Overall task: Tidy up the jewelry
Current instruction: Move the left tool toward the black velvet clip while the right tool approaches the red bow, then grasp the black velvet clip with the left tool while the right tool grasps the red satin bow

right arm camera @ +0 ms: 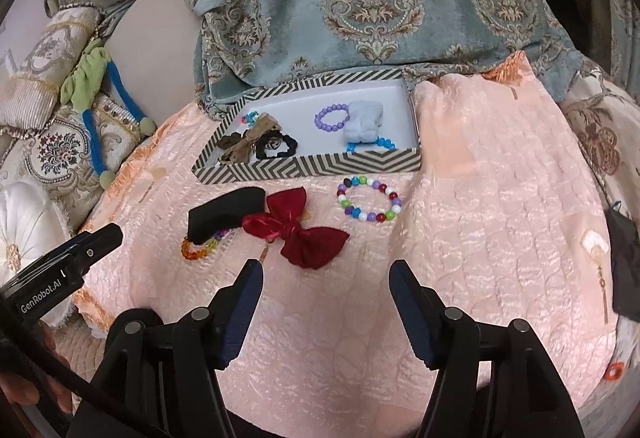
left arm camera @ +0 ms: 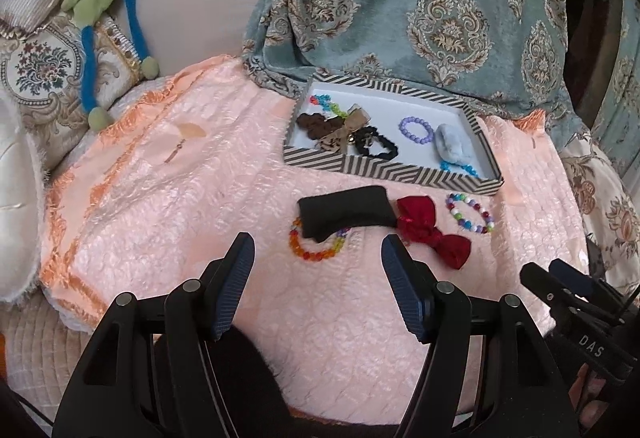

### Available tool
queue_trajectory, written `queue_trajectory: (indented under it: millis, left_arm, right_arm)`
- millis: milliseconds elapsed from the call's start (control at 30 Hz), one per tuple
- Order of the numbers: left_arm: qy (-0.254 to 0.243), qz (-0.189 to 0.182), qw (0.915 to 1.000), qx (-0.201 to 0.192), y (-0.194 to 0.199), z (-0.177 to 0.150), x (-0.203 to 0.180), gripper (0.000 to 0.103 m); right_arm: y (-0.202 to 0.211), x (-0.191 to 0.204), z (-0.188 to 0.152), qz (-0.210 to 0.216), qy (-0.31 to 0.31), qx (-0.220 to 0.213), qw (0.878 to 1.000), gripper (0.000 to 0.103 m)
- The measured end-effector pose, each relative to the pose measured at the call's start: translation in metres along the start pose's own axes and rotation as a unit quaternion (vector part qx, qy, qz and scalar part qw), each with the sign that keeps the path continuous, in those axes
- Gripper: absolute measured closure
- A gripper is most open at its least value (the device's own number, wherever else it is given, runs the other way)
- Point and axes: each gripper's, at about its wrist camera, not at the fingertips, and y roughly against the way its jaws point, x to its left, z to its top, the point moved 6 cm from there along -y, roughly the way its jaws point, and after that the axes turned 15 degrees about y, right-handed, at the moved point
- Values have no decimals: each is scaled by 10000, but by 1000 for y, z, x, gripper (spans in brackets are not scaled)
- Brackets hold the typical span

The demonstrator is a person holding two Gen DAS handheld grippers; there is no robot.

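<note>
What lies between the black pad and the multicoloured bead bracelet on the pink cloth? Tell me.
The red bow lies between the black pad and the multicoloured bead bracelet, one end touching the pad; the right wrist view shows it best.

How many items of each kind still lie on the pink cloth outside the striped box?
Bead bracelets: 2, the rainbow bracelet partly under the pad and the multicoloured bracelet
Bows: 1, the red bow
Black pads: 1, the black pad
Total: 4

The pink cloth (right arm camera: 480, 198) is bare on the right; the striped box (right arm camera: 320, 162) and red bow (right arm camera: 304, 234) block the middle.
</note>
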Motion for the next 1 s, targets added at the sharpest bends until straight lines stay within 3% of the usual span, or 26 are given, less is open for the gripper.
queue_trajectory:
  millis: [233,500,733,800,1000]
  left_arm:
    - [319,-44,9993,181,-12,0,20,37]
    - [464,-56,9981,409,-40,-3,34,36]
    - [305,-377,9974,529,-60,6,24,33]
    - [138,-500,9969,597,-68,10,17,24]
    - [-355,-768,9932,799,-93,23,0,23]
  right_arm:
    - [-1,13,-6,152,393,12,9991,36]
    - [-35,19,0,293,704,64,9971,36]
    - [-64,27,18,277,1390,84,9899,36]
    - [-73,29,21,346,1507,122,9879,36]
    - [-103,29,22,454,1767,452,9822,36]
